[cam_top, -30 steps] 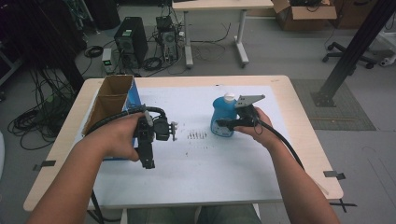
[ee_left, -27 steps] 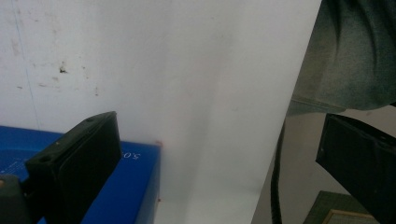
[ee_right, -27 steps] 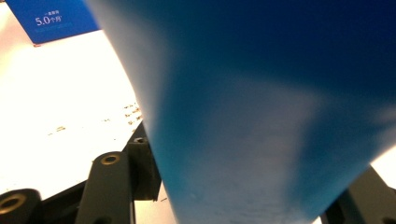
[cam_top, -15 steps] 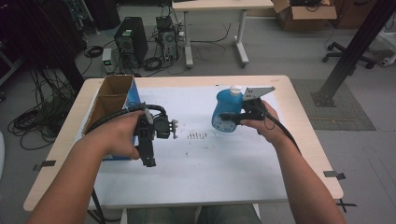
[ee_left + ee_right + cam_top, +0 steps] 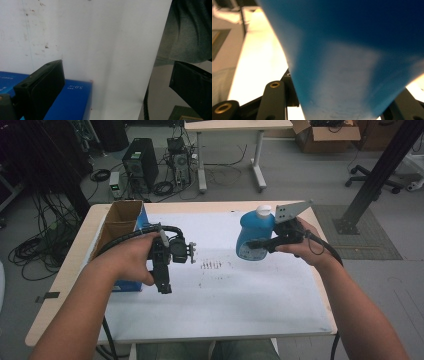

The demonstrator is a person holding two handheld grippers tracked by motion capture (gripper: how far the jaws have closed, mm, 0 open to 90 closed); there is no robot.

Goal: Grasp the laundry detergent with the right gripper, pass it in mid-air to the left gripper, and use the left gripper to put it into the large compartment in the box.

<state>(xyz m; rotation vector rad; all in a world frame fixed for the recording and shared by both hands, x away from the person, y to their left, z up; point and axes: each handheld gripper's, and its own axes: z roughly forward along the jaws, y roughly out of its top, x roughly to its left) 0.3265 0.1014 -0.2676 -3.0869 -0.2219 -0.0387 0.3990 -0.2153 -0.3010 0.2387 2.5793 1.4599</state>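
white table [image 5: 260, 305], right gripper [image 5: 256, 245] clamping blue bottle [image 5: 253, 231]

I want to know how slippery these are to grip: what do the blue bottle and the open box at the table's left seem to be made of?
The blue bottle with a white cap looks like smooth, slightly translucent plastic: light glows through its wall in the right gripper view. The open box with brown inside and blue outside looks like matte cardboard with a printed blue skin, judging by its dull brown flaps.
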